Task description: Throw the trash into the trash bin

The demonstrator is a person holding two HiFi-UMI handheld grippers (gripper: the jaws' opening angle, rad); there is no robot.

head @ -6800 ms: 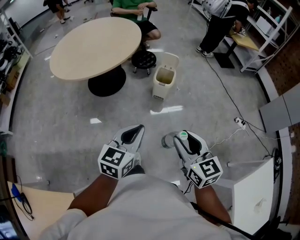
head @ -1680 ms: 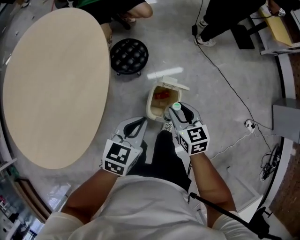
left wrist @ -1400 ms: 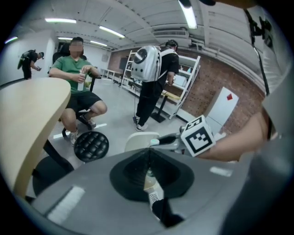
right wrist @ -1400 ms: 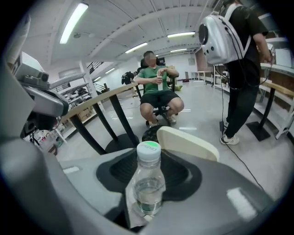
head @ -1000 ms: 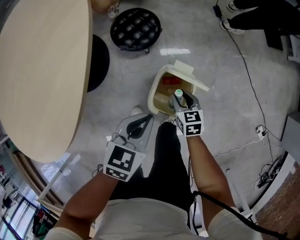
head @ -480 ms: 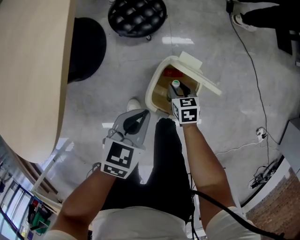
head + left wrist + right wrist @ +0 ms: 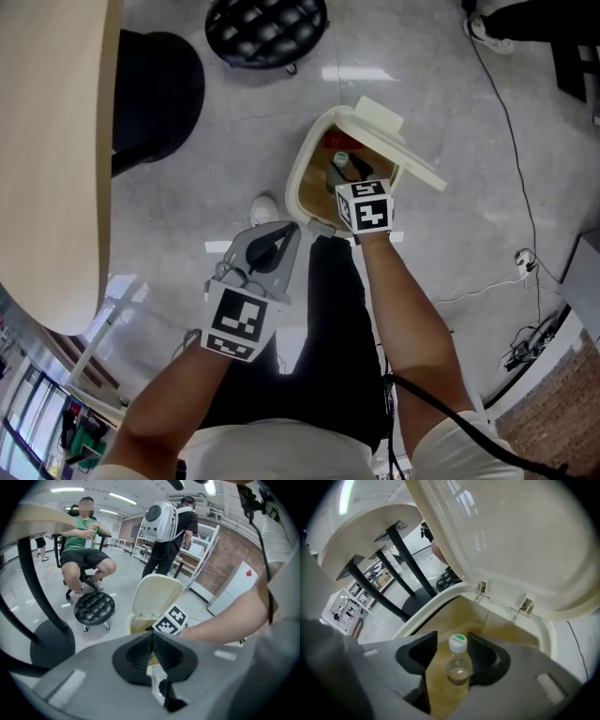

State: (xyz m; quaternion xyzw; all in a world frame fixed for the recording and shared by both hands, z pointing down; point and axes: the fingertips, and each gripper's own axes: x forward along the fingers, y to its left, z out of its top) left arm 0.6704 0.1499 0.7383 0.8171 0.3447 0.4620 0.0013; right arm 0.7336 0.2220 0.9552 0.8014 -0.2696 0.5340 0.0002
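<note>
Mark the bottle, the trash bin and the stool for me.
bottle (image 7: 458, 670): right gripper view, its clear body.
trash bin (image 7: 292, 180): head view, its left rim.
stool (image 7: 265, 26): head view, its cushioned seat.

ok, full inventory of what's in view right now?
cream plastic trash bin: one, lid open, on the floor ahead
clear plastic bottle with green-white cap: one, at the bin's opening
red item: one, inside the bin, kind unclear
black tufted stool: one, beyond the bin
round beige table: one, black pedestal base, left
floor cables: several, right
other people: two, one seated in green, one standing with white backpack
left gripper: grey, jaws shut, empty
right gripper: grey, jaws just opening, bottle between them
</note>
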